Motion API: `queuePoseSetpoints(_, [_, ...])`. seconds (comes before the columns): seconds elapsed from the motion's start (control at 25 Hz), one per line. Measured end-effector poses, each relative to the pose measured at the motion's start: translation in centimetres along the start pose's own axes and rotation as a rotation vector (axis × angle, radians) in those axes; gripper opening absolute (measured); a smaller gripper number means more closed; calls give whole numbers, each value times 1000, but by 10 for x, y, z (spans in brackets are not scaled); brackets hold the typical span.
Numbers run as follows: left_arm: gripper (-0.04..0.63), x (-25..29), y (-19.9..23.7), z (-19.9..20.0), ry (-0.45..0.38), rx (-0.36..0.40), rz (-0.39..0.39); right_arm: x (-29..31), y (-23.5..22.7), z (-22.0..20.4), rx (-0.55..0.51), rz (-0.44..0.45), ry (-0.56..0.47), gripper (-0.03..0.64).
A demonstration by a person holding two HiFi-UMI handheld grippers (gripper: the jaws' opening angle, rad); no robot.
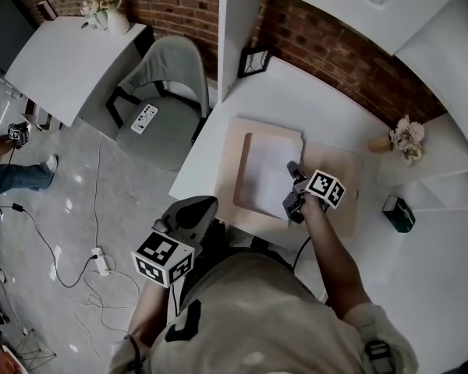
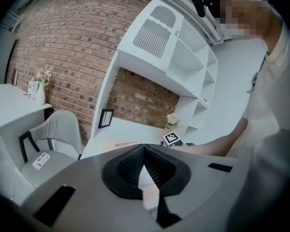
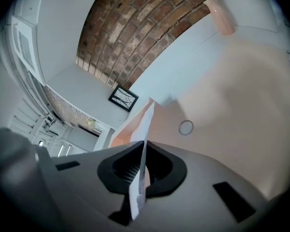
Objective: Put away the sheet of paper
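A white sheet of paper (image 1: 267, 171) lies over a pale beige open folder (image 1: 249, 209) on the white desk. My right gripper (image 1: 294, 202) is shut on the sheet's near right edge; in the right gripper view the sheet (image 3: 144, 129) stands edge-on between the closed jaws of that gripper (image 3: 141, 170), with the folder's flap (image 3: 128, 124) behind it. My left gripper (image 1: 189, 218) hangs off the desk's left front corner, away from the paper. In the left gripper view its jaws (image 2: 144, 161) are shut with nothing held.
A small picture frame (image 1: 253, 61) leans at the desk's back left. A flower vase (image 1: 402, 139) stands at the right, a dark green box (image 1: 398, 213) further right. A grey chair (image 1: 160, 92) with a remote (image 1: 144, 118) stands left. Cables and a power strip (image 1: 101, 262) lie on the floor.
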State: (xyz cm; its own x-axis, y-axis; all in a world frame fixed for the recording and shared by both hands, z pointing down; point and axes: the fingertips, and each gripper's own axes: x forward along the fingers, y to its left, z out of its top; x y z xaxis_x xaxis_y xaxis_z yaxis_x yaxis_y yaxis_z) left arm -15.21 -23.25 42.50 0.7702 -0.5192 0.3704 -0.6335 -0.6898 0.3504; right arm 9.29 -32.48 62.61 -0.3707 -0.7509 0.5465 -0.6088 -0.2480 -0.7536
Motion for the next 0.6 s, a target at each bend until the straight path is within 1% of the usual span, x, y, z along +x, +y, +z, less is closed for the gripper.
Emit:
queuePoseSetpoints(0.32, [15, -2, 13, 2, 5, 2, -3, 11, 9, -8, 15, 21, 17, 28])
queuePoseSetpoints(0.6, [15, -3, 20, -2, 5, -20, 9, 23, 17, -12, 27, 39, 40, 28])
